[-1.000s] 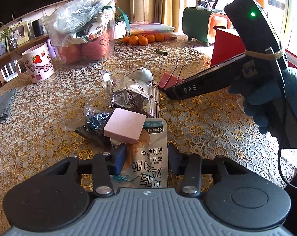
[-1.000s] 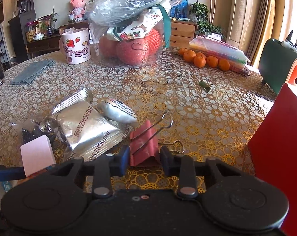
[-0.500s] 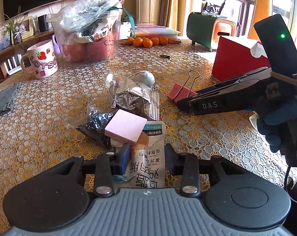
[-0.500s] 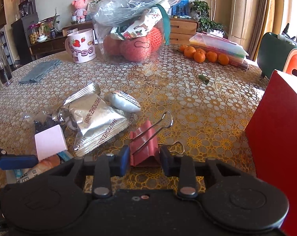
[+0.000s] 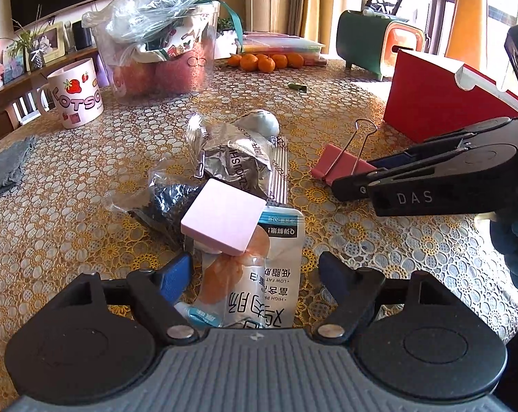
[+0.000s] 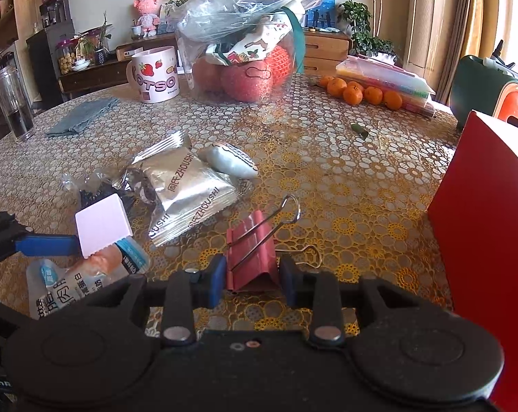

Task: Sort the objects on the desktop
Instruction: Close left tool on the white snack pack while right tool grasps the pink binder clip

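- Your left claw (image 5: 254,269) has just been opening; its jaws stand clear either side of the white snack pouch (image 5: 259,292), pads off it.
- Your right claw (image 6: 252,279) grips the pink binder clip (image 6: 254,252), just right of the pouch on the table (image 6: 344,178).
- A pink notepad (image 5: 223,219) rests on the pouch's far end.

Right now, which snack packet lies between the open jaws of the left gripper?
The white chicken sausage packet, under the pink sticky notes; the silver packets lie farther away.

Sunlit room: yellow curtains (image 6: 430,17), wooden sideboard (image 6: 324,48), dark shelf unit (image 6: 49,51), potted plant (image 6: 358,17).
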